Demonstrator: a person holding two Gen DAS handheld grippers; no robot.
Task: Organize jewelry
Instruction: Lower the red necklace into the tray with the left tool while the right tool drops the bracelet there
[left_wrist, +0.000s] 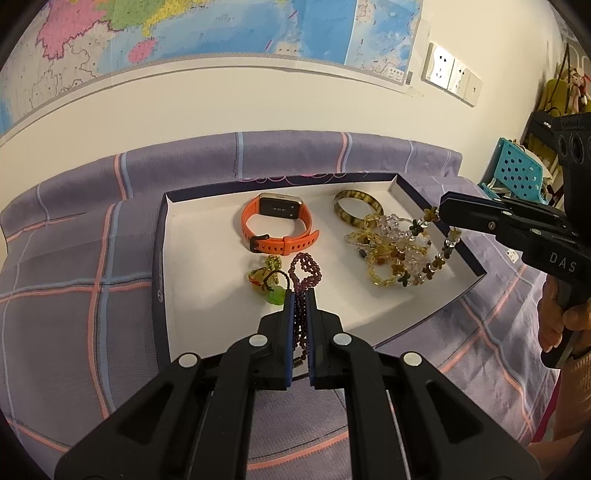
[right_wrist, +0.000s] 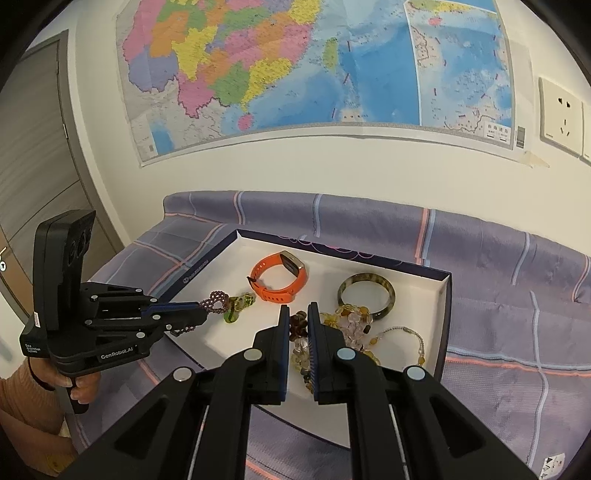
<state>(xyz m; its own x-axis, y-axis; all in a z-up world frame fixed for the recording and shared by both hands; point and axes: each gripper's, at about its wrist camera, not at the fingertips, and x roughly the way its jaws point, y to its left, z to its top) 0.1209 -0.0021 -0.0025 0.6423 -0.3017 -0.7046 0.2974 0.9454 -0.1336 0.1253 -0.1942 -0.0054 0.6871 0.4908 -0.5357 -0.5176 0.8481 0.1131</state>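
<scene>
Both fingers are clamped, left (left_wrist: 300, 295) on the purple beaded strand (left_wrist: 304, 271), right (right_wrist: 296, 312) on the brown-and-clear flower-bead bracelet (left_wrist: 424, 258), with the white tray's (left_wrist: 192, 258) tangled jewelry unsorted.

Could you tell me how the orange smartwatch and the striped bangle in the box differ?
The orange smartwatch is a bright strap with a dark screen and buckle; the striped bangle is a plain mottled green-brown ring. The smartwatch lies apart from other pieces; the bangle touches the bead pile. Both rest in the white-lined box, ungripped.
</scene>
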